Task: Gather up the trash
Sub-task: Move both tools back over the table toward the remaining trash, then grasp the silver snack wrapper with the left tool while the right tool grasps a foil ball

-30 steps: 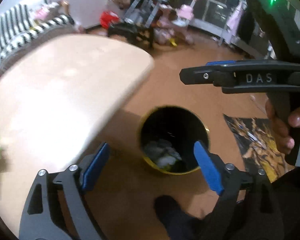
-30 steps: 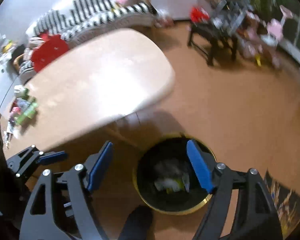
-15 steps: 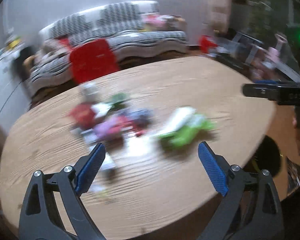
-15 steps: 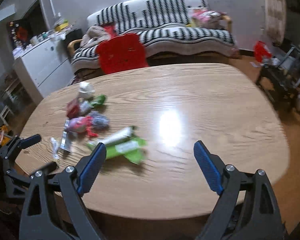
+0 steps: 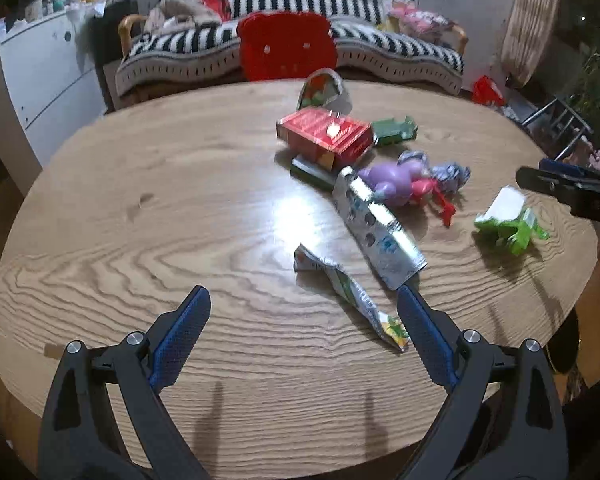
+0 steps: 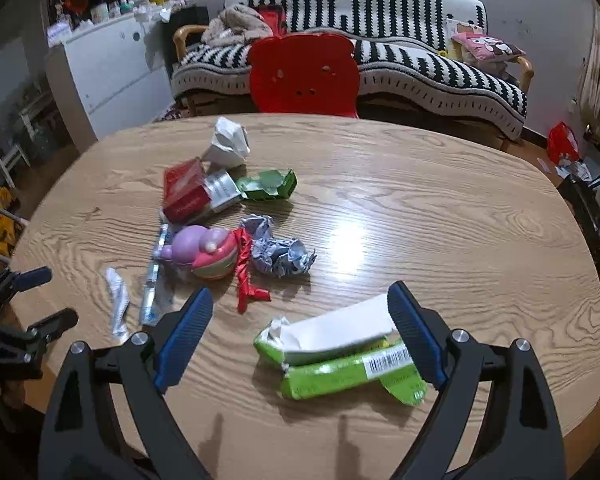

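**Lining up on the green packet, both grippers empty**

Facing the litter on the oval wooden table [image 6: 440, 208]. Nearest piece: the green packet [image 6: 340, 364], lower centre of the right wrist frame, torn open, white inner card sticking out, barcode strip on glossy film. Long axis runs roughly left-right across the frame, so it lies crosswise between the fingers. The right gripper [image 6: 298, 338] has its jaws spread wide, nothing held; the packet sits just ahead, its right end next to the right blue pad. Right hand looks clearly nearer. A straight push forward should bracket it.

The left gripper [image 5: 302, 338] is likewise spread and empty. Its closest piece is the twisted foil wrapper [image 5: 348, 296], lower centre-right of the left frame, long axis diagonal, lower end near the right pad. Just beyond it is the flattened silver carton [image 5: 376, 228], also diagonal.

Farther up, centre of frame: a purple-and-pink plastic toy [image 6: 200, 250], a red balloon scrap [image 6: 246, 276], crumpled lilac paper [image 6: 280, 254], a red box [image 6: 184, 194], a small green carton [image 6: 268, 184], and a white paper wad [image 6: 228, 142].

Films are thin and slippery, and will likely crush when pinched.
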`<state>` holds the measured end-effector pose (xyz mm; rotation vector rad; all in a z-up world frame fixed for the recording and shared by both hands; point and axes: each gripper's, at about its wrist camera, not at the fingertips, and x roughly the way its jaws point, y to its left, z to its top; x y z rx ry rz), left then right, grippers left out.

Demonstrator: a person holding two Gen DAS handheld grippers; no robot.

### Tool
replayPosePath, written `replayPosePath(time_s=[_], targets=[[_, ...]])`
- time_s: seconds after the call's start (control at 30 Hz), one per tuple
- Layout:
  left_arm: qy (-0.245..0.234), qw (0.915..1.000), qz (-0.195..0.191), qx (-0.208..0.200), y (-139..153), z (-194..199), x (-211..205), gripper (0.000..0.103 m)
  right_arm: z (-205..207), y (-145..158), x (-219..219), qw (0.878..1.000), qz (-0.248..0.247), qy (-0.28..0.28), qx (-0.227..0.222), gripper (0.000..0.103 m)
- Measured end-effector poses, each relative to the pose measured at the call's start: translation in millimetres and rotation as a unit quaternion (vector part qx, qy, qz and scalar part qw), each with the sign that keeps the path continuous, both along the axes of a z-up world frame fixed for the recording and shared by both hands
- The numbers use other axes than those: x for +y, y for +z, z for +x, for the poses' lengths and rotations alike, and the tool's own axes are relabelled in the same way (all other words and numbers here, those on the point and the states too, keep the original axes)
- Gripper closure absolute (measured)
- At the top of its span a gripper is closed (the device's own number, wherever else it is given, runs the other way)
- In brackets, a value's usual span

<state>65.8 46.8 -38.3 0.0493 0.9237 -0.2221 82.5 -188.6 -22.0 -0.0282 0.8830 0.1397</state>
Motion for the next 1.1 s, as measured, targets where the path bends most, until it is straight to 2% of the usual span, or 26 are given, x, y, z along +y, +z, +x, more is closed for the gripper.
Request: replayPosePath(time_s=[0.37, 0.53, 0.6, 0.7, 0.73, 0.8, 0.83, 0.87, 0.93, 0.97, 1.1], targets=[[0.013, 0.9994, -0.002, 0.034, -24.4, 15.4, -19.5, 0.012, 46.2, -30.5, 3.5, 0.999, -0.011, -0.028, 0.04, 0.017], [0.024, 0.9987, -0.007, 0.044, -34.0, 25.8, -23.3, 0.013, 69.2, -44.1, 0.7, 0.996, 0.025, -0.042, 0.072, 0.017], [0.023, 0.9987, -0.005, 0.046, -37.1, 27.3, -24.5, 0.017, 76.5, -49.5, 0.5, 0.994, 0.049, -0.045, 0.092, 0.017], [0.025, 0.9988, 0.003, 0.041, -41.2, 27.8, -26.1, 0.031, 85.7, -54.9, 2.5, 0.991, 0.07, -0.044, 0.106, 0.023], [0.025, 0.999, 0.011, 0.036, -41.2, 27.1, -27.4, 0.04, 88.0, -57.1, 3.0, 0.99, 0.069, -0.046, 0.11, 0.027], [0.021, 0.9991, 0.027, 0.027, -40.2, 26.9, -31.1, 0.052, 92.3, -64.2, 1.6, 0.987, 0.09, -0.047, 0.123, 0.042], [0.019, 0.999, 0.031, 0.025, -39.7, 26.6, -32.2, 0.061, 91.8, -63.8, 0.9, 0.986, 0.104, -0.045, 0.121, 0.052], [0.018, 0.999, 0.032, 0.023, -38.8, 25.9, -32.9, 0.074, 91.6, -61.8, 2.1, 0.985, 0.11, -0.042, 0.122, 0.062], [0.016, 0.9991, 0.029, 0.025, -36.9, 25.6, -32.7, 0.087, 88.4, -53.7, 5.4, 0.987, 0.115, -0.036, 0.11, 0.065], [0.018, 0.9991, 0.029, 0.024, -35.8, 25.4, -32.0, 0.09, 86.1, -48.4, 7.8, 0.988, 0.112, -0.032, 0.1, 0.066], [0.033, 0.9989, 0.03, 0.015, -28.0, 26.0, -28.1, 0.09, 71.6, -21.7, 14.8, 0.994, 0.097, -0.014, 0.055, 0.067]])
